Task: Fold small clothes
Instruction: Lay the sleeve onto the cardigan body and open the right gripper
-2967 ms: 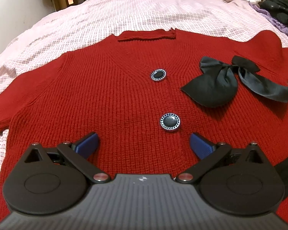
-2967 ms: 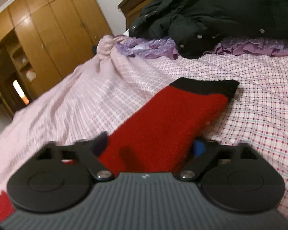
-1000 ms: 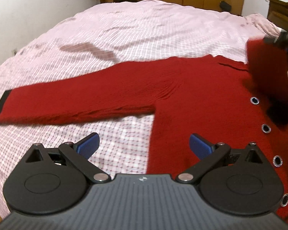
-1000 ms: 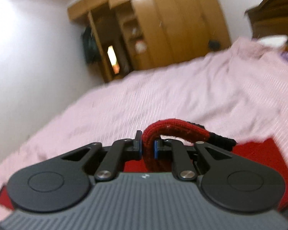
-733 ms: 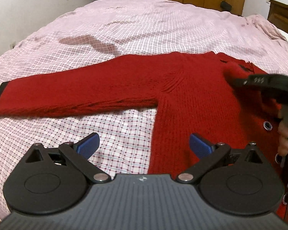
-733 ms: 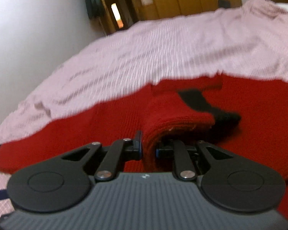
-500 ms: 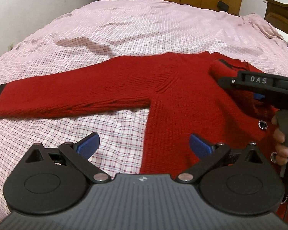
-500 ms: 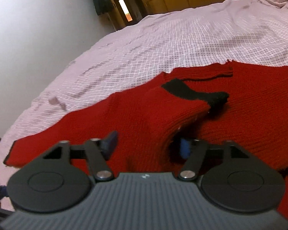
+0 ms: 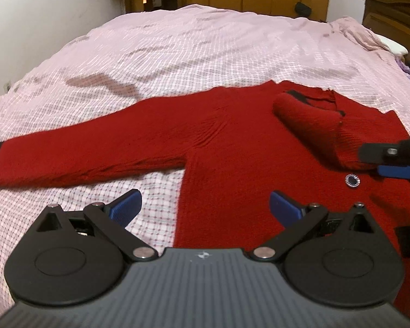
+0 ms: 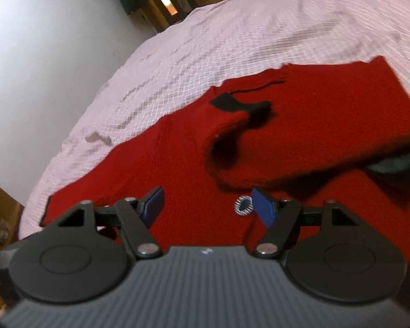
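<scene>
Both grippers, left gripper [image 9: 203,205] and right gripper [image 10: 206,205], wide open, holding nothing. Risk: loosely laid folded sleeve [image 9: 311,117] unrolling off red cardigan [image 9: 232,142]; outstretched sleeve [image 9: 90,147] unfolded.

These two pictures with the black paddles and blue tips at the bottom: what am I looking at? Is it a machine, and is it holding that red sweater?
No robot: a person holds a two-finger gripper in each hand, each with a camera looking along its fingers. One picture comes from the left gripper, the other from the right gripper. A red cardigan lies on a pink checked bedspread. One sleeve is folded over the front; the other sleeve lies stretched out. Both grippers are open and hold nothing; the right one's jaws have just opened.
</scene>
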Motion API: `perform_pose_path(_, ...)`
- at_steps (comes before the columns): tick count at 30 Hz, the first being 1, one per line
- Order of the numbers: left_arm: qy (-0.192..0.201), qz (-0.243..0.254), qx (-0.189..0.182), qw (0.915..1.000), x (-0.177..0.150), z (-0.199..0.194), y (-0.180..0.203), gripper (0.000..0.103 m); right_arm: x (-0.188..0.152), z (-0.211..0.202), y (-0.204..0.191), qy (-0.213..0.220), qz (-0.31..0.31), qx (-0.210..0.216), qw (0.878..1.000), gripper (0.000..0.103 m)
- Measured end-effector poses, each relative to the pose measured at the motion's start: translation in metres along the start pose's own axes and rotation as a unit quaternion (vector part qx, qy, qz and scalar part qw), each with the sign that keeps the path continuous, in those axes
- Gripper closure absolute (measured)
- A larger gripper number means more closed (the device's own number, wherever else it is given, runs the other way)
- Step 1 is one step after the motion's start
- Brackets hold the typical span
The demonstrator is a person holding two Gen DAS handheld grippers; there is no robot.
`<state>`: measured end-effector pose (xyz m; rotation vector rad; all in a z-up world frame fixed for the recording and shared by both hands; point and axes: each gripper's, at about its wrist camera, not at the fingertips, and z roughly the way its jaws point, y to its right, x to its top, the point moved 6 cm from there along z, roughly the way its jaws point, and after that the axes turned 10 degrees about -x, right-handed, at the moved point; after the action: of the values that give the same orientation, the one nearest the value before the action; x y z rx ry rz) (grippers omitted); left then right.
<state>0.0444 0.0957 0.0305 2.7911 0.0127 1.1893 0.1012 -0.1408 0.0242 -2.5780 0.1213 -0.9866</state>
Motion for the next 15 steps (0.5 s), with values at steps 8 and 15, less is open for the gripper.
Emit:
perform_pose_path(8, 0.005, 0.034, -0.027, 0.9990, 0.023, 0.004, 0.036, 0.000, 0.012, -0.045, 0.048, 0.009, 0.011, -0.057, 0.998, 0.031)
perform_pose_path(15, 0.011, 0.087, -0.049, 0.9949, 0.054, 0.020, 0.083, 0.000, 0.022, -0.066, 0.091, 0.001, 0.024, -0.103, 0.994, 0.031)
